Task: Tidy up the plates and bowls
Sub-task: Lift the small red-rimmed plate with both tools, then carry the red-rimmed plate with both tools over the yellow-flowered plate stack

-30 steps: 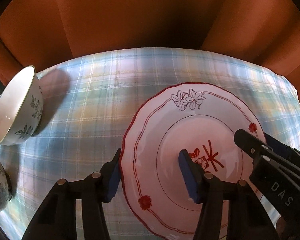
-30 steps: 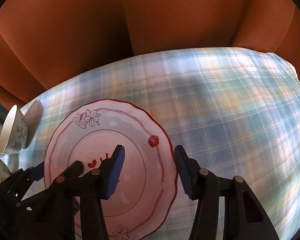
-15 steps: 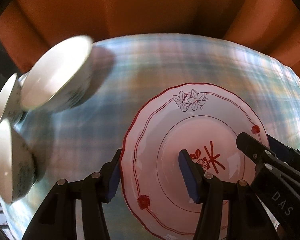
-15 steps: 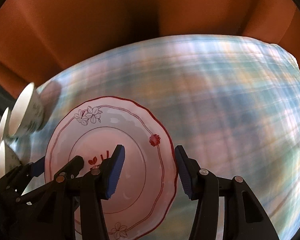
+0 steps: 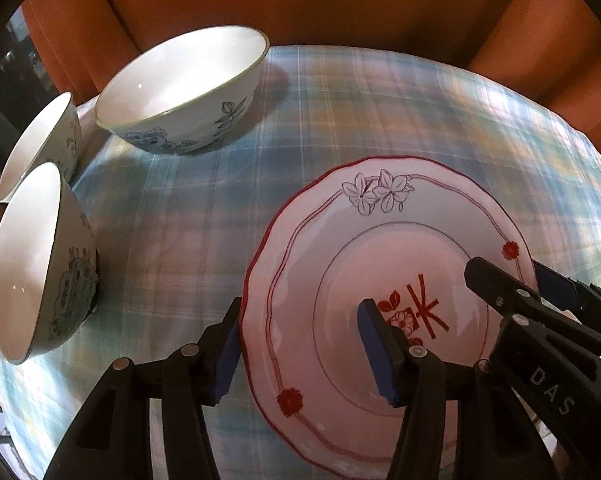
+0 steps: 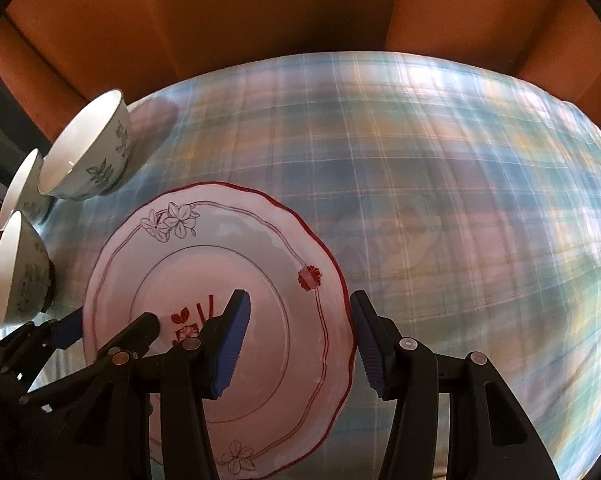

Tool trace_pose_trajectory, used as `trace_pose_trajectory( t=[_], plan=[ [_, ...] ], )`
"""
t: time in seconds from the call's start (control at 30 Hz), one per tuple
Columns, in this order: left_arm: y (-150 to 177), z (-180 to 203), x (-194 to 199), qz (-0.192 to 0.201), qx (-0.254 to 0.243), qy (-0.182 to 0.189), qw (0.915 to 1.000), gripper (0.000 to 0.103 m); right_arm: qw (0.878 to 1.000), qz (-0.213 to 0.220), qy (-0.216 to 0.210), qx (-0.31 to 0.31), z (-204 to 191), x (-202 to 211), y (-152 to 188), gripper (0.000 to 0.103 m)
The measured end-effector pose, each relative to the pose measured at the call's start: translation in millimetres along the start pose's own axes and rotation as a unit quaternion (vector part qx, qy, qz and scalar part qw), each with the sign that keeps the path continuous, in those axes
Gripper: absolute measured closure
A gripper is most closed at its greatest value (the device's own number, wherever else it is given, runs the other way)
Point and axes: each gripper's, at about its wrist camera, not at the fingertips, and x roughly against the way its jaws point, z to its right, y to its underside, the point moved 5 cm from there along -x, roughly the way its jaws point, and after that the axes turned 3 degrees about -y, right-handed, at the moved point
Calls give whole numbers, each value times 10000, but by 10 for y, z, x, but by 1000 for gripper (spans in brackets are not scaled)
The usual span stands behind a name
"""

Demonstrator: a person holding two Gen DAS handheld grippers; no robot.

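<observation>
A white plate with red trim and flower prints (image 5: 384, 248) (image 6: 204, 256) is held between both grippers above the plaid tablecloth. My left gripper (image 5: 300, 348) straddles the plate's left rim, one pad under it and one on its face. My right gripper (image 6: 296, 340) straddles the right rim the same way. Neither pair of jaws is pressed together. Three white bowls with blue-green flowers stand to the left: a far one (image 5: 184, 92) (image 6: 86, 152), a near one (image 5: 36, 264) (image 6: 18, 272) and a third behind them (image 5: 40, 144) (image 6: 20, 188).
The plaid tablecloth (image 5: 380, 112) (image 6: 440, 200) covers the round table. An orange curtain (image 6: 280, 8) hangs close behind the table's far edge. A dark opening (image 5: 4, 80) shows at the far left.
Both grippers have carried the plate to the left, toward the bowls. The three bowls now appear larger and closer on the left. The grip on the plate is unchanged.
</observation>
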Motion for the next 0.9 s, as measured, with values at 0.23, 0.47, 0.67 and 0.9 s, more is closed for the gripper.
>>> trace_pose_trajectory(
  t=[0.23,0.47,0.67,0.9],
  plan=[
    [49,-28,-3,135,-102,-125,9998,43,9999,-34,76,112,-3,-144,-34,48],
    [107,-53,129,69,-163,-123,9998,43,9997,-93,222,43,-33,-121,-22,48],
    [99,-94,375,232,-162,-39,9996,43,9996,51,289,-5,-90,141,26,48],
    [246,-224,772,423,-154,135,9989,43,9987,284,428,-55,-246,605,139,48]
  ],
)
